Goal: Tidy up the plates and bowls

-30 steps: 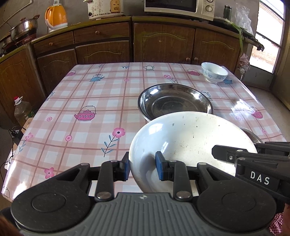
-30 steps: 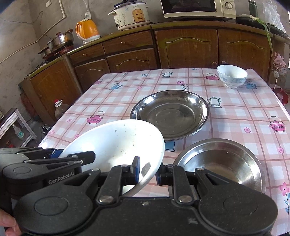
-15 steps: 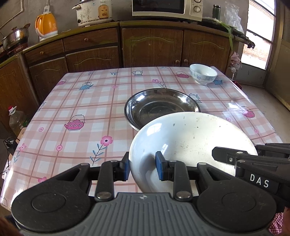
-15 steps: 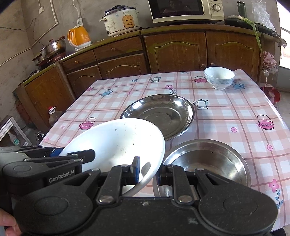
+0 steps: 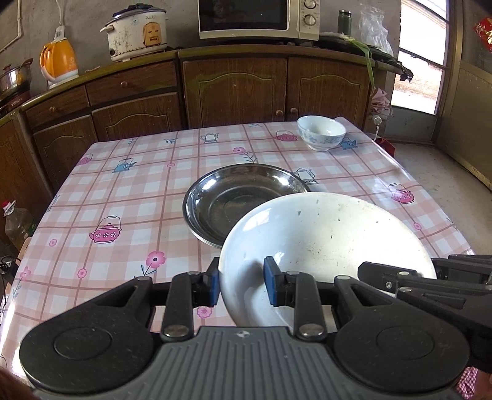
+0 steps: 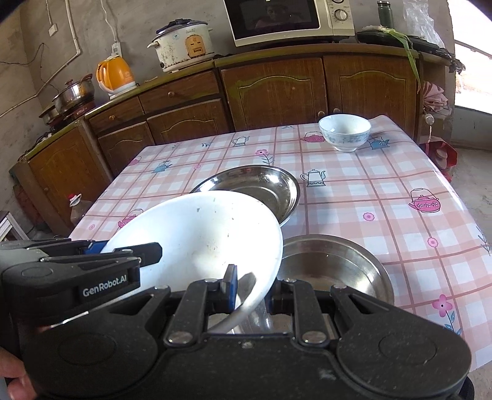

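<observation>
A large white bowl (image 5: 326,243) hangs above the table's near edge, held from both sides. My left gripper (image 5: 241,287) is shut on its left rim; my right gripper (image 6: 249,290) is shut on its right rim (image 6: 258,295). The bowl (image 6: 200,237) tilts slightly and shows dark specks inside. Beyond it a wide steel plate (image 5: 233,197) lies mid-table, partly hidden by the bowl. A deeper steel bowl (image 6: 335,264) sits at the near right, just under the white bowl's right edge. A small white and blue bowl (image 5: 321,132) stands at the far right corner.
The table (image 5: 123,197) wears a pink checked cloth with teapot prints. Wooden cabinets (image 5: 233,89) run behind it with a kettle (image 5: 58,61), rice cooker (image 5: 136,30) and microwave (image 5: 258,18). An oil bottle (image 5: 17,223) stands on the floor left.
Both grippers have drawn back toward the near edge and risen slightly with the white bowl between them; the table's dishes now look farther away. Both grips are unchanged.
</observation>
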